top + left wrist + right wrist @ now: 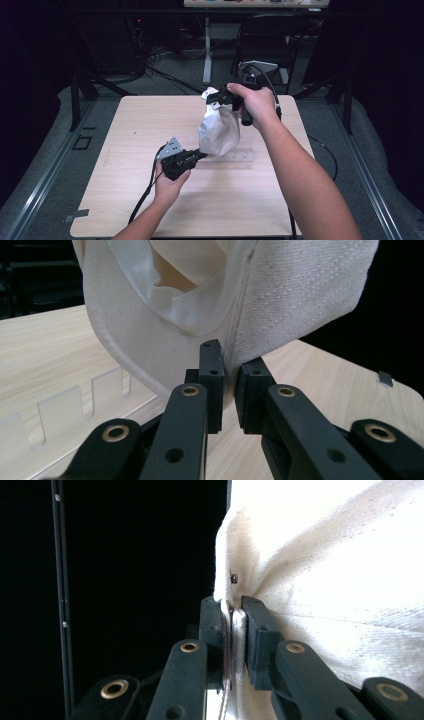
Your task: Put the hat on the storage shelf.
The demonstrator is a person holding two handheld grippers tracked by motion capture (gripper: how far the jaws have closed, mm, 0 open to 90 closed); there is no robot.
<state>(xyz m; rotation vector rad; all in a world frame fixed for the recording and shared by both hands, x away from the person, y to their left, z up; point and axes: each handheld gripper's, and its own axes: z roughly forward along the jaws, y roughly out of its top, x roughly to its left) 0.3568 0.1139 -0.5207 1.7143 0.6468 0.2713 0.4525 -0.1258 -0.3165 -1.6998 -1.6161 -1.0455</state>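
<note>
White canvas cap (218, 131), hung in the air over the middle of the counter (125, 210), stretched between both tools. Near end: left tool (200, 154) clenched on the cap's lower rim; in the left gripper view the jaws pinch the seam edge (231, 371), fabric between the pads, the open inside of the cap facing the camera. Far end: right tool (214, 98) clamped on the upper edge; in the right gripper view the jaws are closed tight on a fold of cloth (233, 625). The cap's long axis runs from low and near to high and far, tilted toward the far edge. It rises straight up and away from the left tool, and the left hand (169, 186) is the nearer one. A clear acrylic rack (235, 156) with notches lies flat on the counter just right of the left tool, under the cap's lower end; whether they touch I cannot tell. Likely next: lower or reshape the cap. Open wood on the left half and near edge gives plenty of room; right hand (257, 103) sits near the far right corner.
</note>
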